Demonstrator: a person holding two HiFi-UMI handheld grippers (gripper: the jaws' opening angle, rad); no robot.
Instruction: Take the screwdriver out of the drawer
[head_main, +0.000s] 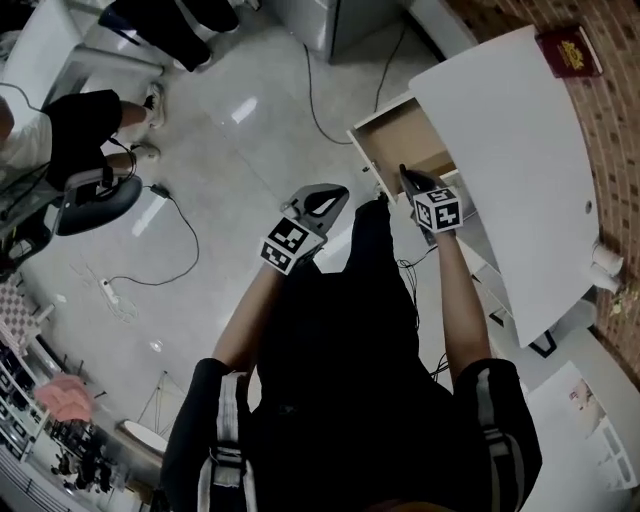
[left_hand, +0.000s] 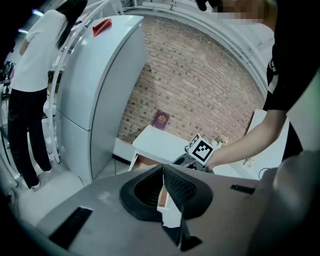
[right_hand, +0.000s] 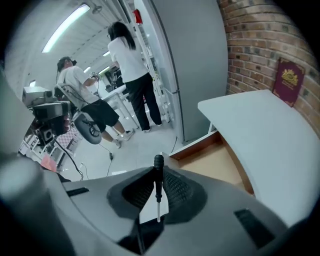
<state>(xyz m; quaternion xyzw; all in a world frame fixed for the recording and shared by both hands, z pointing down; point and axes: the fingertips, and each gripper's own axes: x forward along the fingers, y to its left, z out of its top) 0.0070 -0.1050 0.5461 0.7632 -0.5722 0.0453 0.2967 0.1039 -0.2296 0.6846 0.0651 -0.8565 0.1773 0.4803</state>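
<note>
We see one open drawer (right_hand: 212, 162), partly hidden under the worktop (right_hand: 260, 125); one screwdriver (right_hand: 158, 187) clamped in the right gripper's (right_hand: 159, 172) jaws; the left gripper's (left_hand: 163, 171) jaws meet, empty.

White desk (head_main: 520, 130) against brick wall (right_hand: 260, 35), glossy floor (head_main: 220, 140).

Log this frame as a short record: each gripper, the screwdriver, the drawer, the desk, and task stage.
left gripper: jaws together, nothing between them, held away from the desk
right gripper: shut on the screwdriver, near the drawer's front
screwdriver: black handle between the jaws, thin metal shaft pointing back toward the camera
drawer: open, wooden bottom bare where visible
desk: white top, dark red book leaning on the brick wall
task stage: screwdriver appears lifted out; drawer not yet closed
</note>
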